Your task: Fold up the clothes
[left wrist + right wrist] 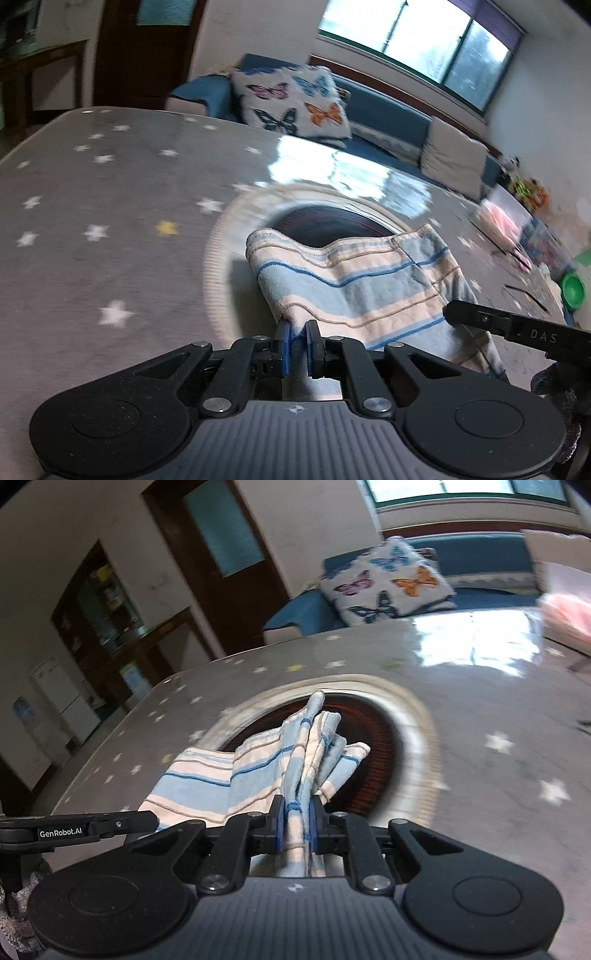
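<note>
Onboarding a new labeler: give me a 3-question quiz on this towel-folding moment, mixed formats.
1. True or false: both the left gripper and the right gripper have their jaws shut on the striped towel.
2. Multiple choice: the cushion on the sofa shows A) stars B) butterflies C) stripes.
3. Fill in: the grey table cover is printed with small ____.

Key: 1 true; 2 B; 3 stars.
</note>
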Motion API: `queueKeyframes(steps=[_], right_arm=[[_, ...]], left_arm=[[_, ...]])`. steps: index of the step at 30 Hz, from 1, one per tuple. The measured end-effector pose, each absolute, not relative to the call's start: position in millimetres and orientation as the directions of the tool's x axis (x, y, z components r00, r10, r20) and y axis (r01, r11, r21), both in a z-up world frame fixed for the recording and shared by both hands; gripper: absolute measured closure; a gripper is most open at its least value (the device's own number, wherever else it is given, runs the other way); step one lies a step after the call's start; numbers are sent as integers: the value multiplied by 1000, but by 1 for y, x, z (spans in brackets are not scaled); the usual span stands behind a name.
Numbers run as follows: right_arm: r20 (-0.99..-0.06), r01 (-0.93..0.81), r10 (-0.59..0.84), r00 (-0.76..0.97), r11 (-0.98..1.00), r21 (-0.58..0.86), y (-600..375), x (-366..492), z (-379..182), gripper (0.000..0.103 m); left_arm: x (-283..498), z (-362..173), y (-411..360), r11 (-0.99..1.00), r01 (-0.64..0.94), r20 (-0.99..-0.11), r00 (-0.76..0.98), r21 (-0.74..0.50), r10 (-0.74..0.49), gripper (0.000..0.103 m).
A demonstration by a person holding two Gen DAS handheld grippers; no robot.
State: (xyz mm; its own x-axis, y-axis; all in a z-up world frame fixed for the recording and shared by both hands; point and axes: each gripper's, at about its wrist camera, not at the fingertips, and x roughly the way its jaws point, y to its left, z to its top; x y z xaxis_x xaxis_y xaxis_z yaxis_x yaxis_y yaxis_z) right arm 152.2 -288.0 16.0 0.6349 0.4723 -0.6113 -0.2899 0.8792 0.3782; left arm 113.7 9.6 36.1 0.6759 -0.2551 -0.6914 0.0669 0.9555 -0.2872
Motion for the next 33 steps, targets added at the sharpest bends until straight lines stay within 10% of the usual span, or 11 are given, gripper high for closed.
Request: queueKeyframes(steps=[27, 33], right_arm=[[-646, -492, 574, 503, 805, 331, -94, 253, 3, 90], [-661, -488, 564, 495, 810, 326, -94, 255, 0, 83]], left_arm=[[136, 34, 165, 952, -248, -703, 710, -177, 54, 96], [145, 15, 154, 958, -234, -740, 672, -168, 35, 74]])
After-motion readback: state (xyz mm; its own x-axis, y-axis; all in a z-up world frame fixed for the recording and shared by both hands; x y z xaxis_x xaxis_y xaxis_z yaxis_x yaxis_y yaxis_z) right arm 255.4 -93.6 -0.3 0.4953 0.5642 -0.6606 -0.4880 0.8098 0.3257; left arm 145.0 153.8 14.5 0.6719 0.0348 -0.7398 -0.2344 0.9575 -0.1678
